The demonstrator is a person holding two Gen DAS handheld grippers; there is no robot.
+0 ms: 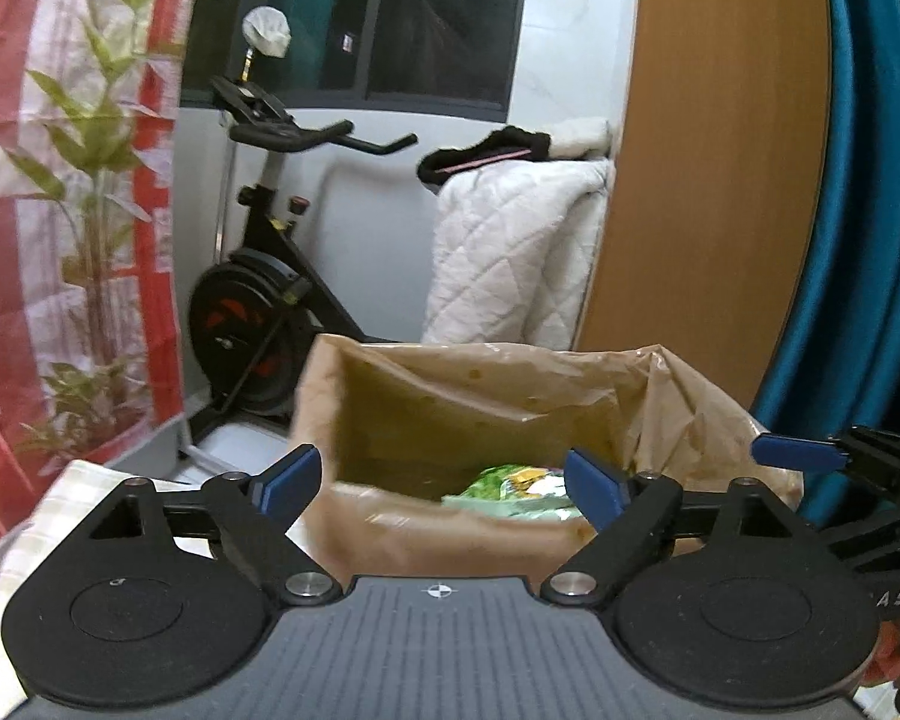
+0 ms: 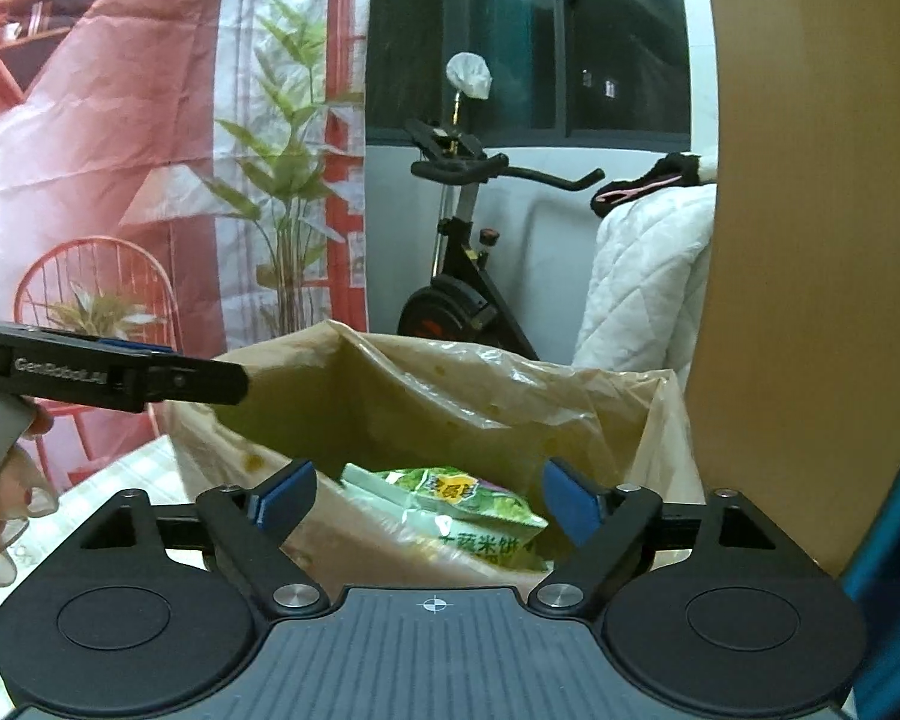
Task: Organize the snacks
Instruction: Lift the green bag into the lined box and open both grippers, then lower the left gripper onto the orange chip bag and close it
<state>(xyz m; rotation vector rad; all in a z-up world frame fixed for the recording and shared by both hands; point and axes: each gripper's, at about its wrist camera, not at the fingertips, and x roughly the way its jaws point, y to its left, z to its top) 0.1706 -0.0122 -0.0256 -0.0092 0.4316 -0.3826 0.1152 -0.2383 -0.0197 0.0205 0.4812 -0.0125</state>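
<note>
Judging from the snack pack [image 2: 450, 510] lying inside the open bag [image 2: 426, 384], both the left hand-held gripper [image 1: 444, 486] and right hand-held gripper [image 2: 429, 501] stand apart and empty, so the next pack should drop cleanly past the crumpled rim.

An exercise bike [image 1: 270, 276] stands below a dark window [image 1: 402, 18], beside a white quilt [image 1: 510, 252] and a wooden panel [image 1: 708, 168].

A green snack packet [image 2: 450, 504] lies inside the open brown bag [image 2: 426, 396].
</note>
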